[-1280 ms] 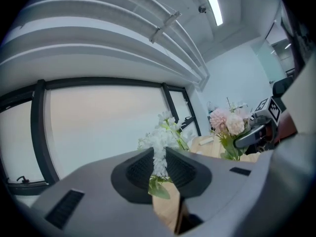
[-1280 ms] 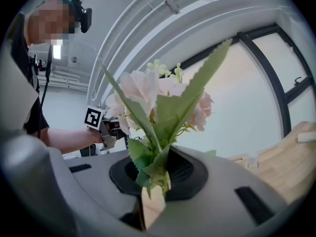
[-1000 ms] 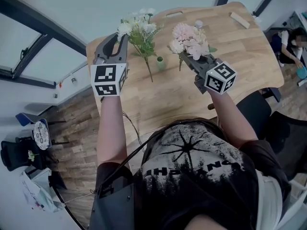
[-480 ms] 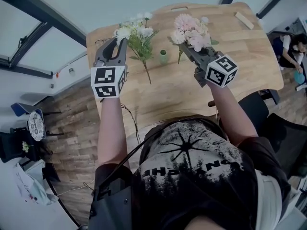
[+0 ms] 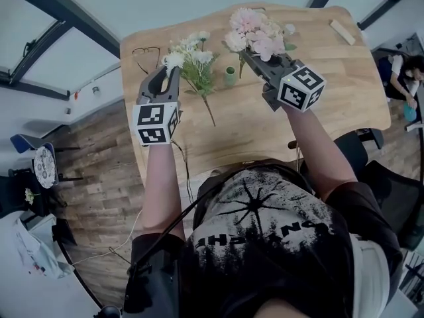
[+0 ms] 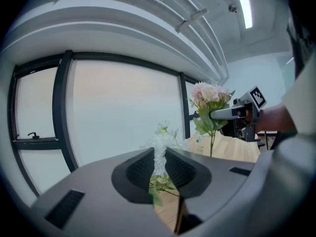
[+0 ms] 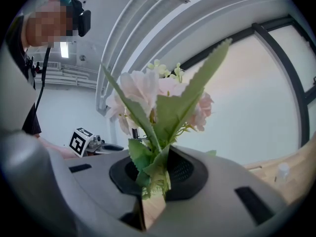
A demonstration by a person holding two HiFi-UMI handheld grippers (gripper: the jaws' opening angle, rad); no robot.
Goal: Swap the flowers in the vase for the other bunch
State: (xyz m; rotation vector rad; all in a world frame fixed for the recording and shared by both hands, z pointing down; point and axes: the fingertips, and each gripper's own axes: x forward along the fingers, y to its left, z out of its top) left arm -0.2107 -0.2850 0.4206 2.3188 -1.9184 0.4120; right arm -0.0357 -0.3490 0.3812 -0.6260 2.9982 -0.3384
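Pinching the white flowers tight, the left gripper holds them over the table. The right gripper squeezes the pink flowers near the small green vase.

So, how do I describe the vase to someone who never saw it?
Find the wooden table. Near its middle, between the white bunch and the pink bunch, stands the vase. It is a short, plain green pot, far smaller than either bunch.
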